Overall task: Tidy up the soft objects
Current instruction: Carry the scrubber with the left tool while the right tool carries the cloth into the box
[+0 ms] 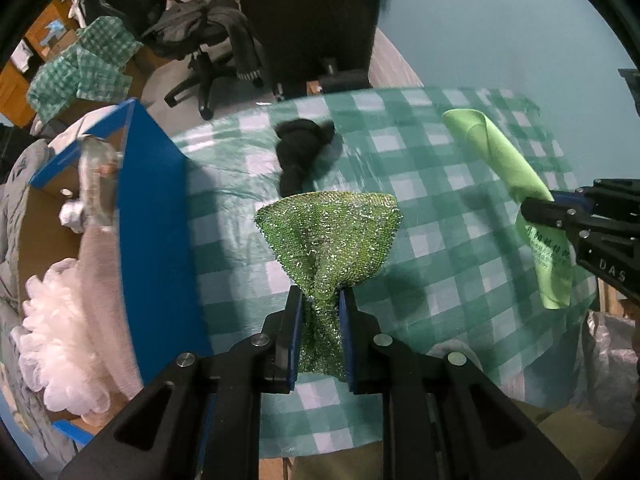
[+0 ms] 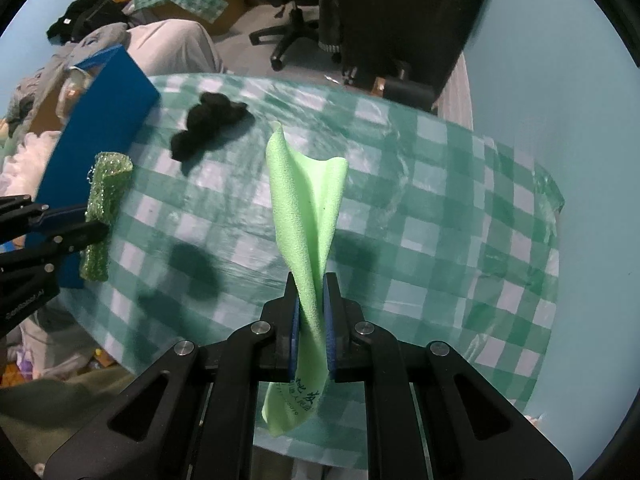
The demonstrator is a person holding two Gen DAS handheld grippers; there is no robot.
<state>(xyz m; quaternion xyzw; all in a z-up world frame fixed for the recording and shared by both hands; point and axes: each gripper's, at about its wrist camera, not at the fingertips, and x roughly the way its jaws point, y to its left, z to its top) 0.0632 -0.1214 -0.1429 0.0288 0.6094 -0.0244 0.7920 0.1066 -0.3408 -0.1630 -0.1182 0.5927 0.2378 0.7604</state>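
while both grippers' fingers clench cloths, left gripper (image 1: 319,300) a sparkly green cloth (image 1: 330,236), right gripper (image 2: 311,294) a light green cloth (image 2: 306,208), the black bundle (image 1: 304,152) waits on the table (image 1: 440,208); blue box (image 1: 154,216) part filled.

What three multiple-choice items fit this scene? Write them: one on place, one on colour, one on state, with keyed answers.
1. Where does the black fabric bundle lie?
A. In the blue box
B. On the checked tablecloth
C. In the left gripper

2. What colour is the smooth cloth in the right gripper?
A. Light green
B. Red
C. White

3. How is the left gripper?
A. Open, holding nothing
B. Shut on the sparkly green cloth
C. Shut on the black bundle

Answers: 1 B, it rests on the tablecloth beside the blue box. 2 A, it is pale green with print. 3 B, the sparkly green cloth is pinched between its pads.
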